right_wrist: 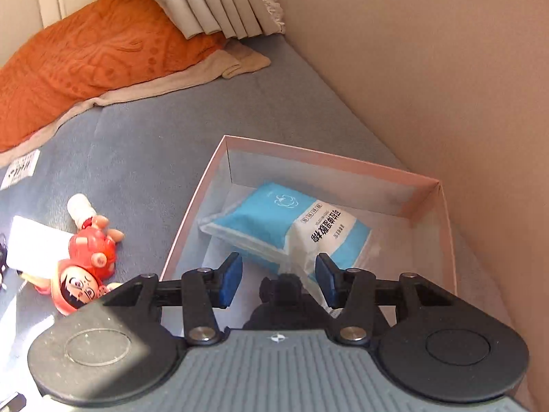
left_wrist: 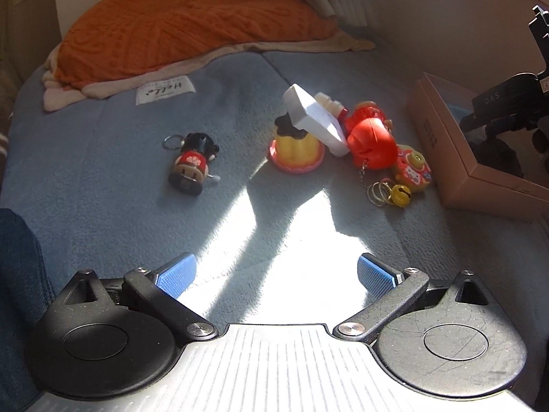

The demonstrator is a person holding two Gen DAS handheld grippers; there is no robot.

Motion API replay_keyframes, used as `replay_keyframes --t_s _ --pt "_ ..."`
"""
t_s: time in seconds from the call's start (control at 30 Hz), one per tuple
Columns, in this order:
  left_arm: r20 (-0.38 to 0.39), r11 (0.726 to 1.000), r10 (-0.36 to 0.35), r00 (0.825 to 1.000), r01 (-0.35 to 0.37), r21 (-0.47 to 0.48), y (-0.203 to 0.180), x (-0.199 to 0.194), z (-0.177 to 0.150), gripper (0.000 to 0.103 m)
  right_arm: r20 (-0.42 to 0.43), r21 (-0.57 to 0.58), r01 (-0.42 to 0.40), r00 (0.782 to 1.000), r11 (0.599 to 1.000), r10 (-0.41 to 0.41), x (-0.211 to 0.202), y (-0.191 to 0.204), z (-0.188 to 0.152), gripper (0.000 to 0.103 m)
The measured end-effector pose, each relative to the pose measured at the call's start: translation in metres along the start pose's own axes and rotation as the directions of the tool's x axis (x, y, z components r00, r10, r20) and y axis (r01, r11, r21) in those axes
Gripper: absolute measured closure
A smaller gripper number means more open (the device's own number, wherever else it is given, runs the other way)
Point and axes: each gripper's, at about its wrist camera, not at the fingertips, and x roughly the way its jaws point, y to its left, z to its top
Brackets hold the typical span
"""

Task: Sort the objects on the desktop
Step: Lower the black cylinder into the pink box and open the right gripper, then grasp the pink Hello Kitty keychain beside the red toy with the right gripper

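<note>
A blue-grey blanket covers the surface, an orange pillow at its far end. 1 wind-up doll lies alone; 1 yellow pudding toy, 1 white block and 1 red figure cluster near 1 cardboard box holding 1 blue packet. Left gripper spread wide, empty. Right gripper, over the box, partly closed, grasping nothing.

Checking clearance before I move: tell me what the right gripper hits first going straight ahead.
Probably the blue-and-white packet lying in the open box; the right gripper holds nothing, though depth is unclear.
</note>
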Motion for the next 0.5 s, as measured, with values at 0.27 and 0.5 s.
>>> replay_keyframes --t_s 0.27,0.5 --pt "0.025 0.995 0.073 0.997 -0.071 -0.062 0.013 -0.001 0.004 0.001 0.213 -0.238 -0.088 0.967 0.967 0.14 -0.058 0.075 -0.016 0.041" --pt "0.069 0.93 0.21 0.975 -0.178 -0.322 0.066 -0.014 0.014 0.0 0.207 -0.572 0.006 0.969 0.82 0.137 -0.04 0.164 -0.09 0.04"
